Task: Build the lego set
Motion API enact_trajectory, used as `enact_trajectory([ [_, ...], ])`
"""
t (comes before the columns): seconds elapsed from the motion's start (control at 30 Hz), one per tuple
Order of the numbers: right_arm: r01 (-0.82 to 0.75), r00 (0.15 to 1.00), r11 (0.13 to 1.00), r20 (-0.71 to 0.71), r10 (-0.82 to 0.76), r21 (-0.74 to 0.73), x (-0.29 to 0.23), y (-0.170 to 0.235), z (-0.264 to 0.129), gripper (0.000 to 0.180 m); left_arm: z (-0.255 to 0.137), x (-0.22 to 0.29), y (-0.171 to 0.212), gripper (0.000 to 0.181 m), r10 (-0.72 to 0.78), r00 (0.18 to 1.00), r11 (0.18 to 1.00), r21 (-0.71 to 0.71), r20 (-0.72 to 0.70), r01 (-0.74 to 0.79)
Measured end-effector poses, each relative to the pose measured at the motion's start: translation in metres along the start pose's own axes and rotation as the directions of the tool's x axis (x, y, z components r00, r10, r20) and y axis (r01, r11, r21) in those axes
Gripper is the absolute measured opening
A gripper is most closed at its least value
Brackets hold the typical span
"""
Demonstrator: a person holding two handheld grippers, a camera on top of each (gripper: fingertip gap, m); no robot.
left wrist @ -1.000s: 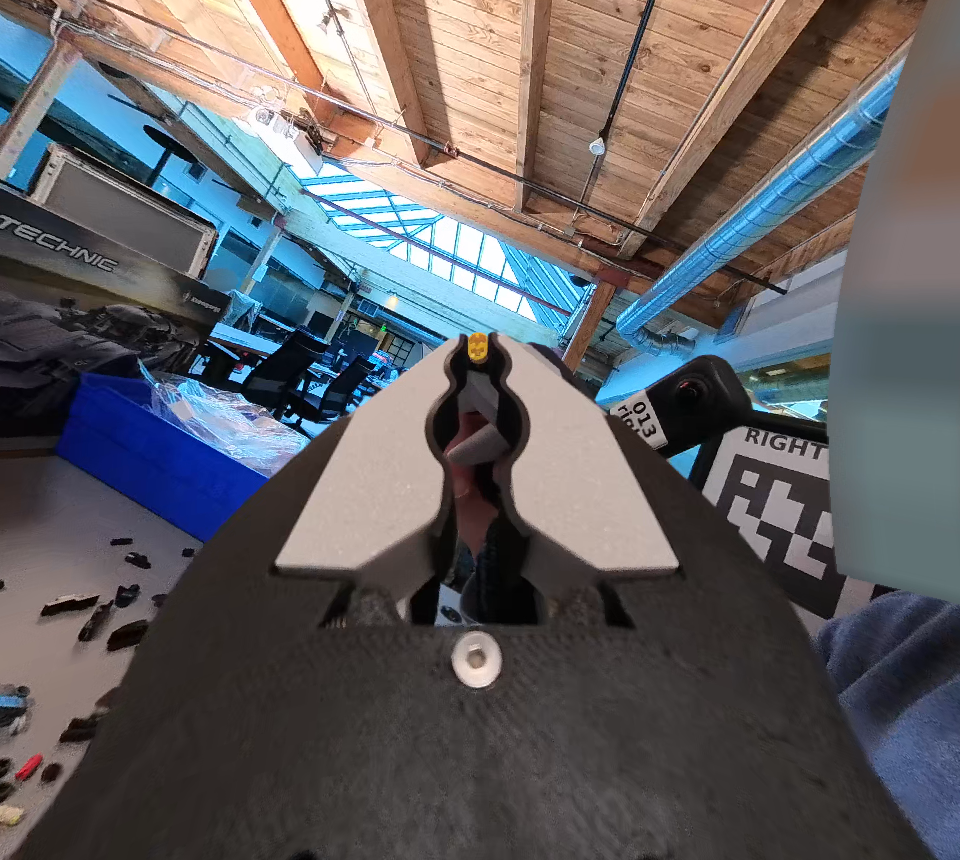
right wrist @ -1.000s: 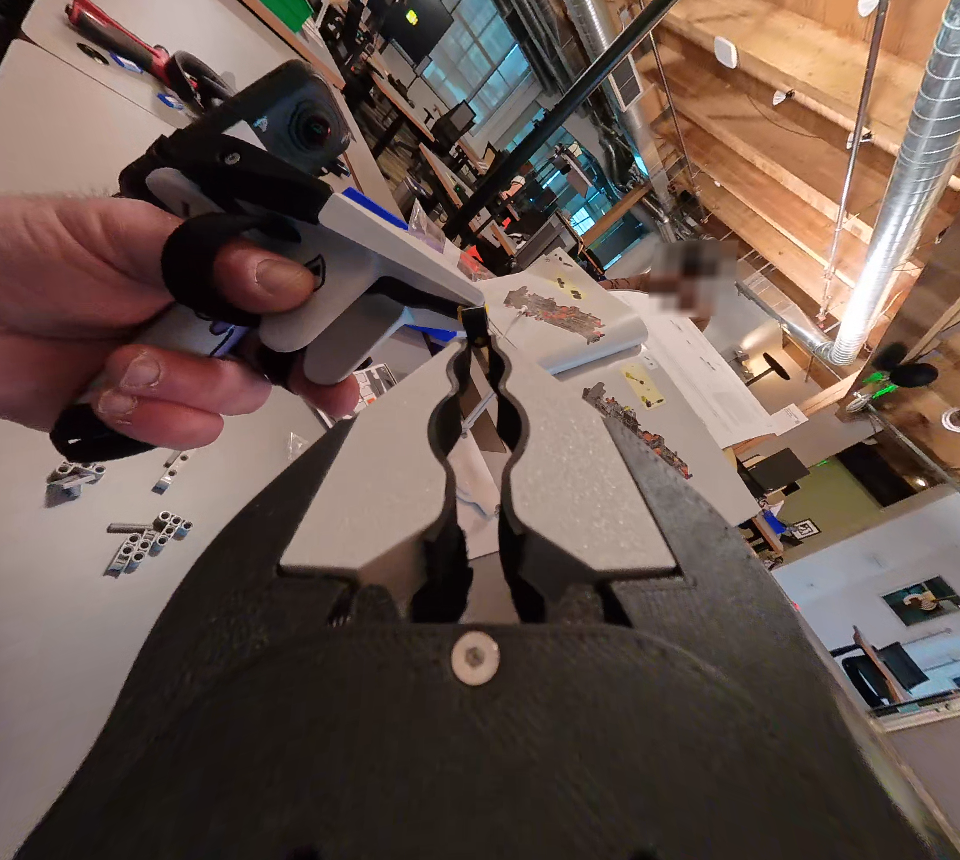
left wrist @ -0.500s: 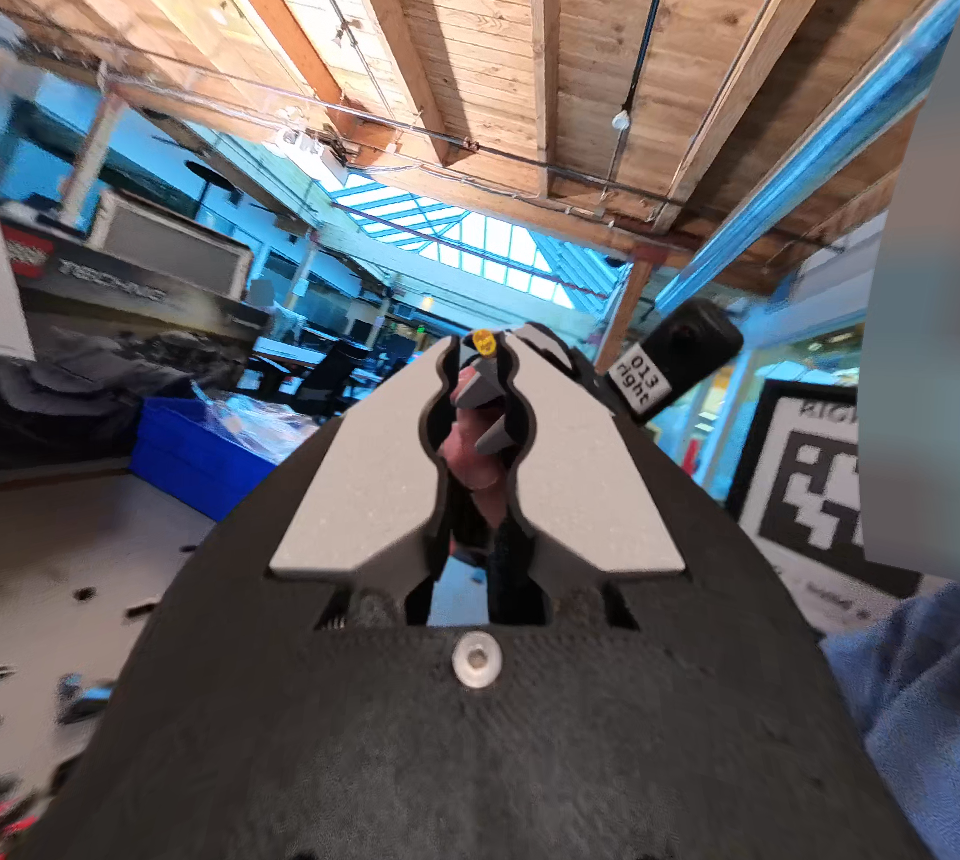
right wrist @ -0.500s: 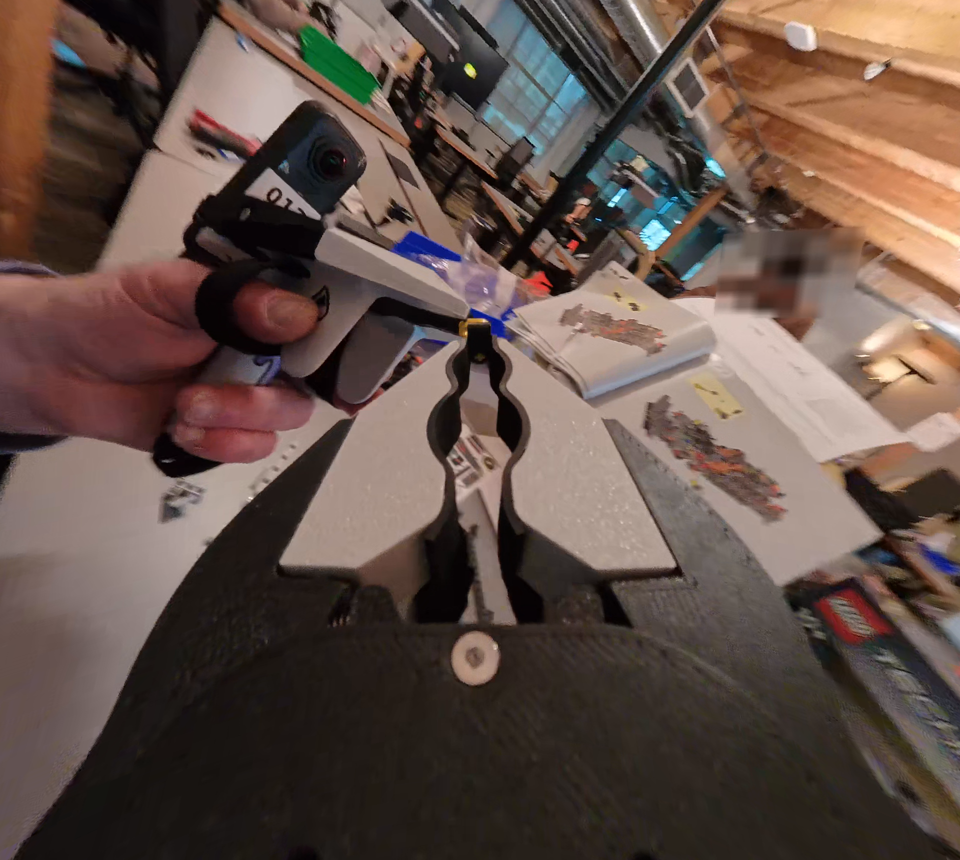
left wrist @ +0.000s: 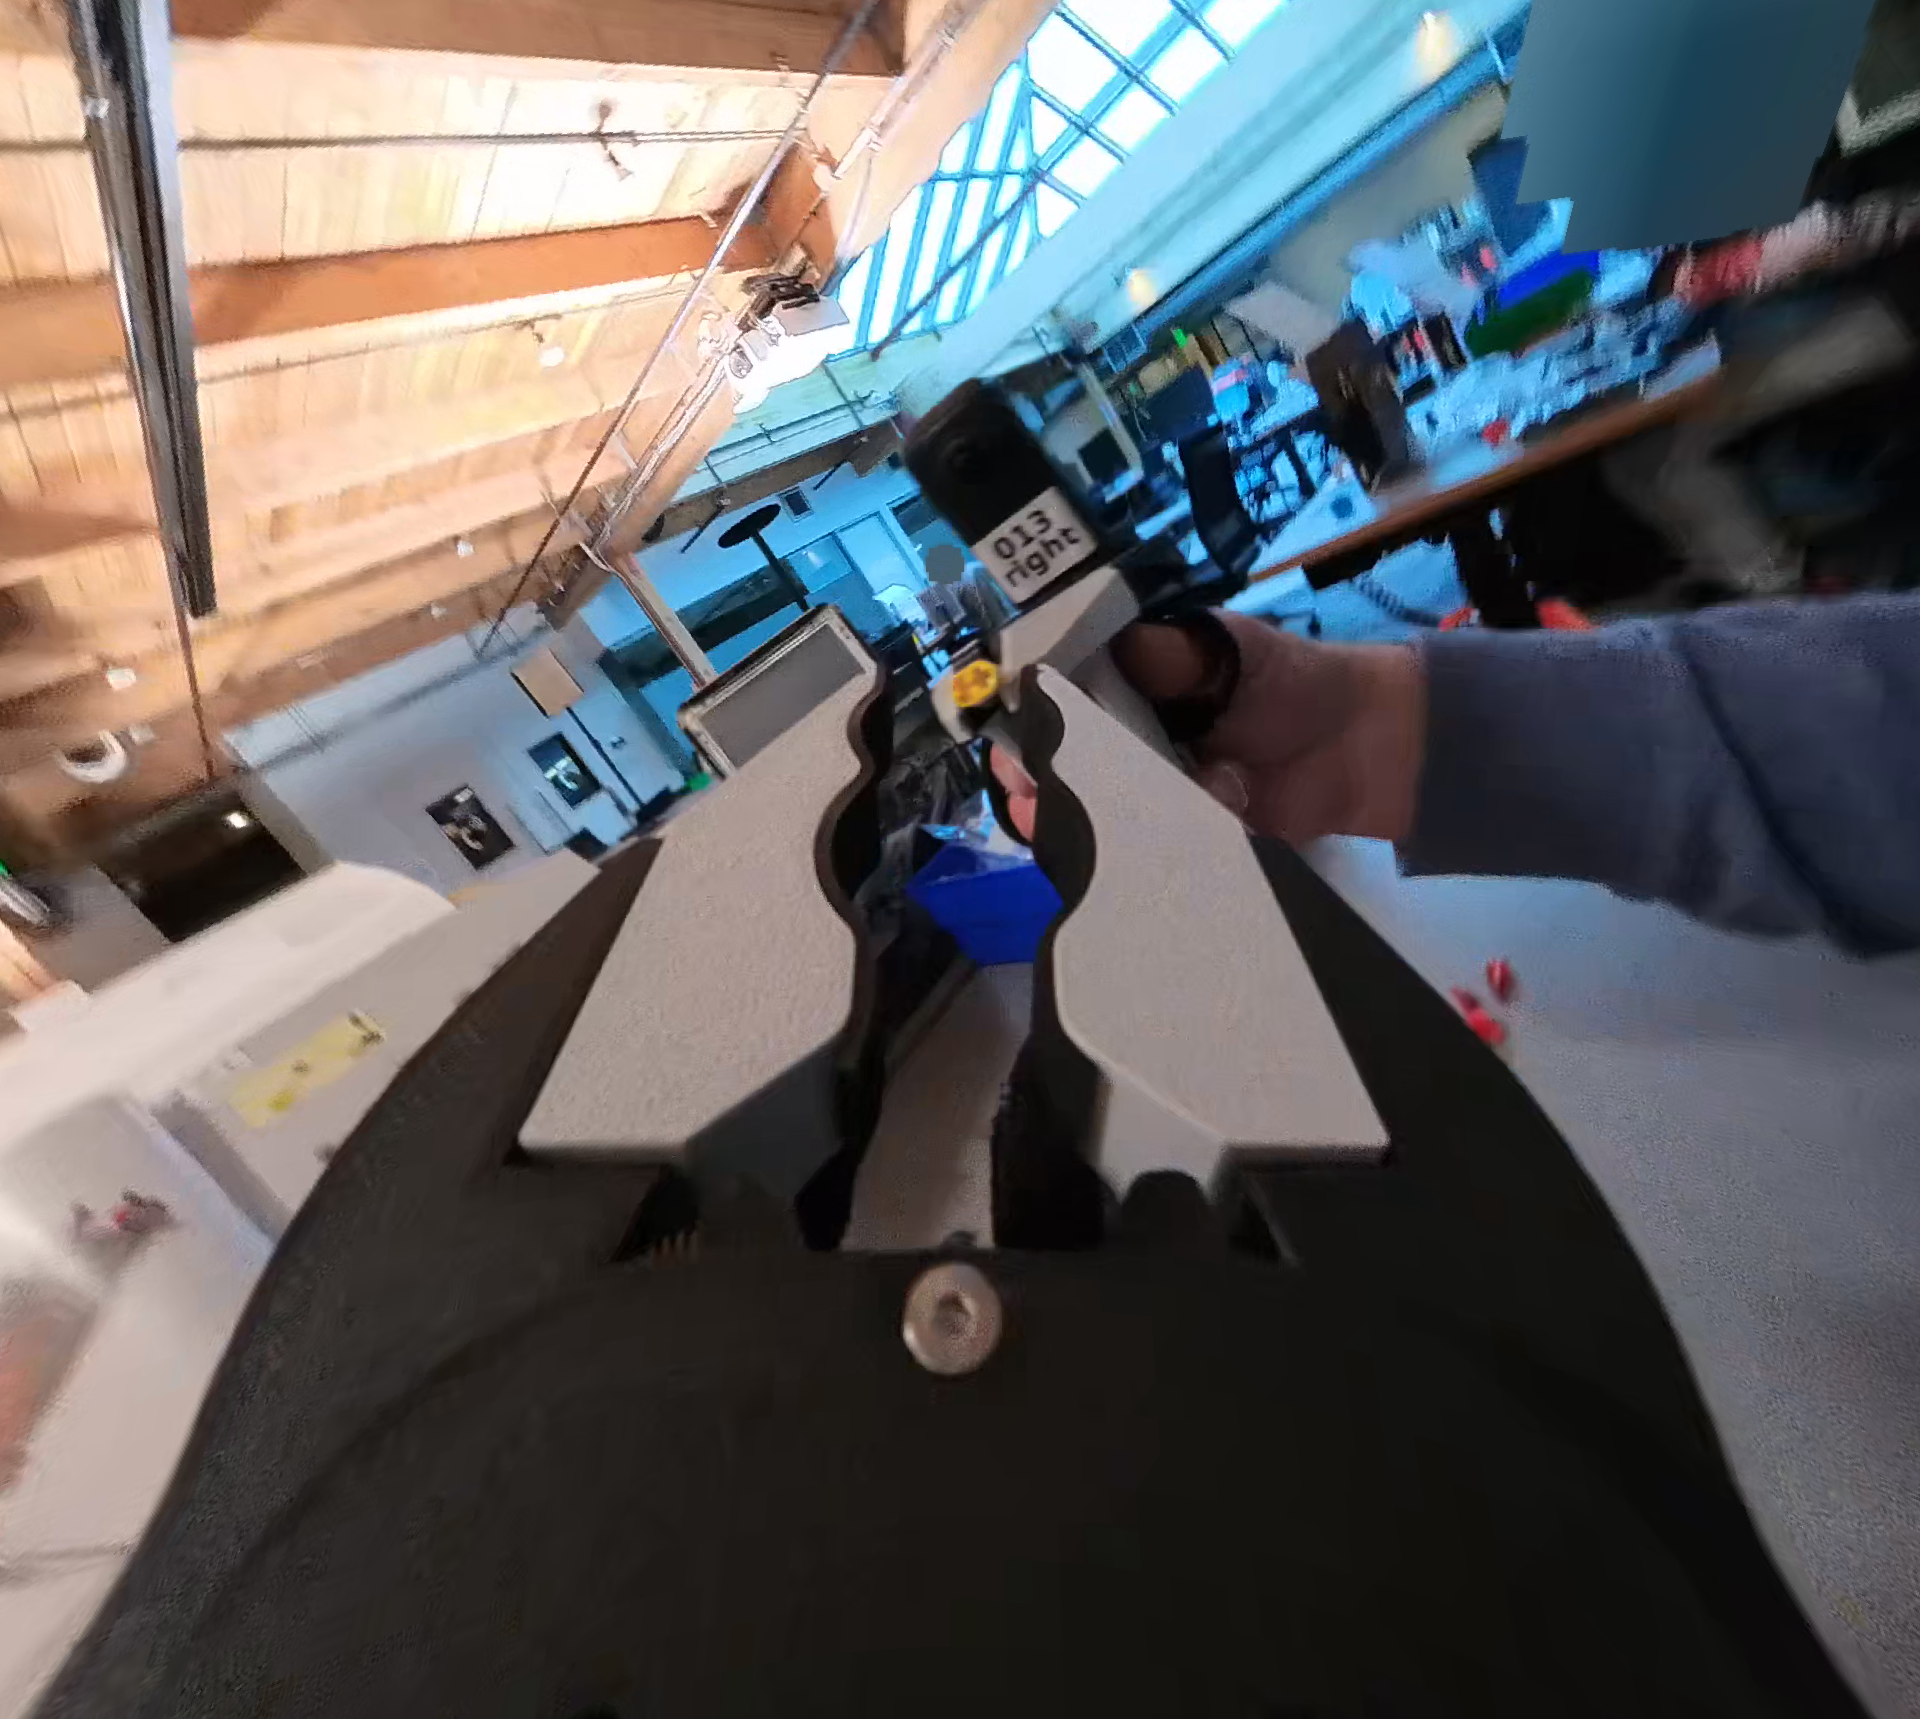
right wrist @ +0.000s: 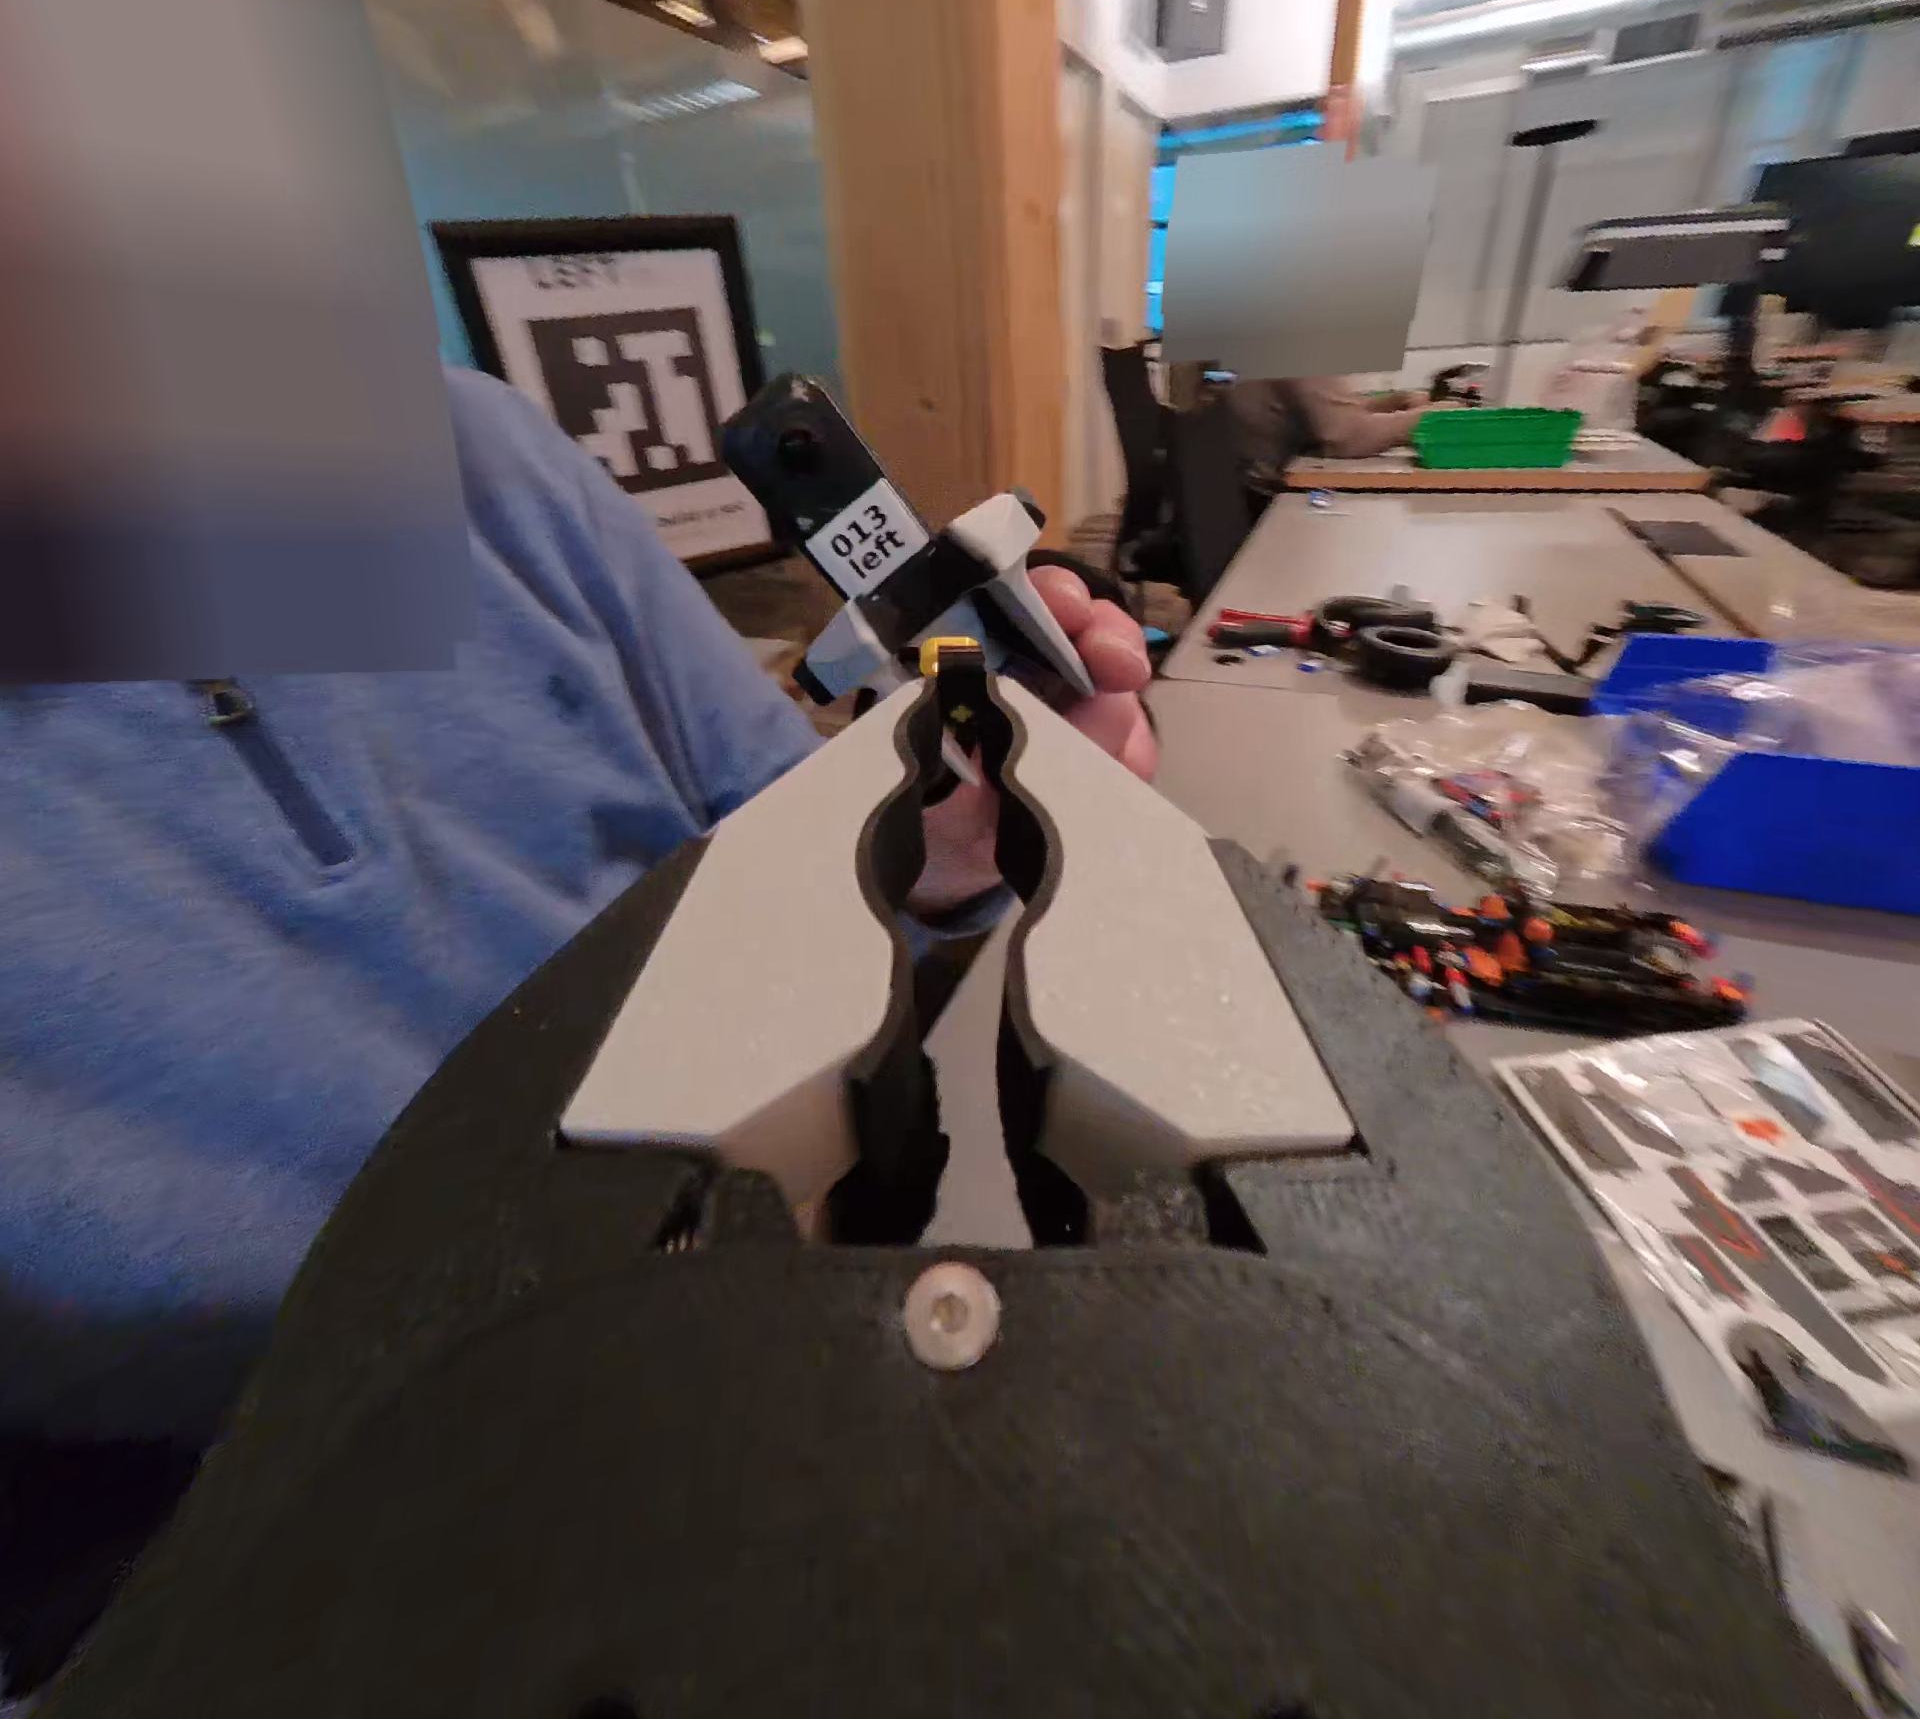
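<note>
Now the left gripper (left wrist: 956, 693) has its fingers apart. The right gripper (right wrist: 954, 677) pinches a small yellow-and-black piece (right wrist: 951, 657), raised clear of the tabletop (right wrist: 1351, 547), likely for joining.

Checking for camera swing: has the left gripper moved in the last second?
Yes. The left gripper has swung left: the blue bin, earlier off to its left, now shows between its jaws, which were shut and now stand open.
</note>
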State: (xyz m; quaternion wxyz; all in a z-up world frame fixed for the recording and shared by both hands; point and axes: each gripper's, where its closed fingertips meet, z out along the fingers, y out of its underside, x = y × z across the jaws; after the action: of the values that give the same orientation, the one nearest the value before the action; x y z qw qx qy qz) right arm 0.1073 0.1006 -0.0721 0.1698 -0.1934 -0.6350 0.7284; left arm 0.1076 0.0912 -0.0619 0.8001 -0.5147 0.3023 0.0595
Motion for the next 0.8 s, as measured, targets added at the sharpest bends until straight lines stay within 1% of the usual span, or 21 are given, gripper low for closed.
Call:
enact_trajectory([
  [0.1, -0.024, 0.995, 1.0, 0.102, 0.022, 0.015, -0.006, 0.004, 0.0, 0.003, 0.001, 0.008, 0.001, 0.021, 0.128, 0.991, 0.991, -0.04, -0.026, -0.129],
  [0.2, -0.043, 0.981, 0.999, 0.191, 0.043, -0.005, -0.014, 0.008, 0.003, 0.003, 0.002, 0.01, 0.006, 0.02, 0.204, 0.978, 0.975, -0.079, -0.046, -0.207],
  [0.33, -0.094, 0.955, 0.994, 0.277, 0.106, -0.058, -0.022, 0.016, 0.006, 0.003, 0.002, 0.021, 0.009, 0.014, 0.288, 0.95, 0.949, -0.096, -0.116, -0.3],
  [0.47, -0.117, 0.939, 0.99, 0.316, 0.135, -0.075, -0.025, 0.017, 0.006, 0.003, 0.002, 0.028, 0.009, 0.006, 0.32, 0.932, 0.935, -0.1, -0.169, -0.34],
  [0.8, -0.149, 0.886, 0.98, 0.421, 0.193, -0.136, -0.038, 0.022, 0.006, 0.003, 0.0, 0.041, 0.003, 0.006, 0.454, 0.866, 0.874, -0.087, -0.208, -0.479],
])
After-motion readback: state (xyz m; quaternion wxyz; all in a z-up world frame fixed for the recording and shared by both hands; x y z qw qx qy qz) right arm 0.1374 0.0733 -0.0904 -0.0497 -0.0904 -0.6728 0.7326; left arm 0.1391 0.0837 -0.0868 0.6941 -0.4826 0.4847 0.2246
